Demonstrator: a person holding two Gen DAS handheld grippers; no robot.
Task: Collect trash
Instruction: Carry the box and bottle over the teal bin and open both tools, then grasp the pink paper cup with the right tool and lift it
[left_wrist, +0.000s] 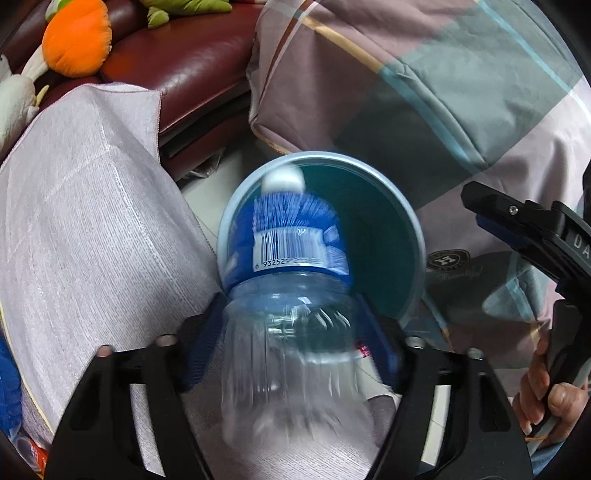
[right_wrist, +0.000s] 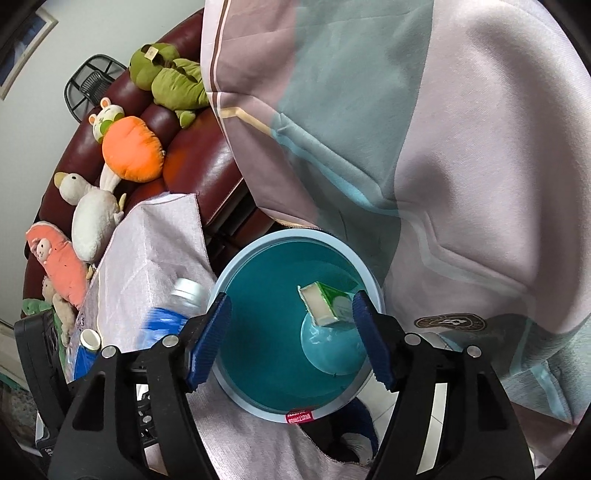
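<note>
Living-room clutter is filling the left wrist view: dark red leather sofa (left_wrist: 192, 70) with glossy cushions, orange plush (left_wrist: 75, 37), a checked pink-grey quilt (left_wrist: 424, 74), and a woven lilac cloth (left_wrist: 92, 221) draped over a surface. Left gripper (left_wrist: 295, 328) is standing wide, its ribbed blue pads on either side of a clear plastic bottle (left_wrist: 291, 295); whether the pads are pressing it cannot be told, since the bottle is motion-blurred. Bottle is ribbed, has a blue label with a barcode and a white cap, and is pointing cap-first over the pale blue rim of the round bin (left_wrist: 413, 229). Right gripper body (left_wrist: 532, 229) is showing at the edge, held by a hand (left_wrist: 546, 398).

Right wrist view: same sofa (right_wrist: 207, 166) is carrying a green plush (right_wrist: 166, 74), orange plush (right_wrist: 133, 153) and white duck plush (right_wrist: 96, 218). Right gripper (right_wrist: 291, 339) is standing open over the bin (right_wrist: 258, 402), pads touching nothing. Small green-and-white carton (right_wrist: 325, 302) is lying tilted inside the smooth teal bin, near the right pad. Bottle (right_wrist: 173, 310) is blurring at the bin's left rim. Second capped bottle (right_wrist: 86, 350) is lying on the cloth (right_wrist: 155, 251).
</note>
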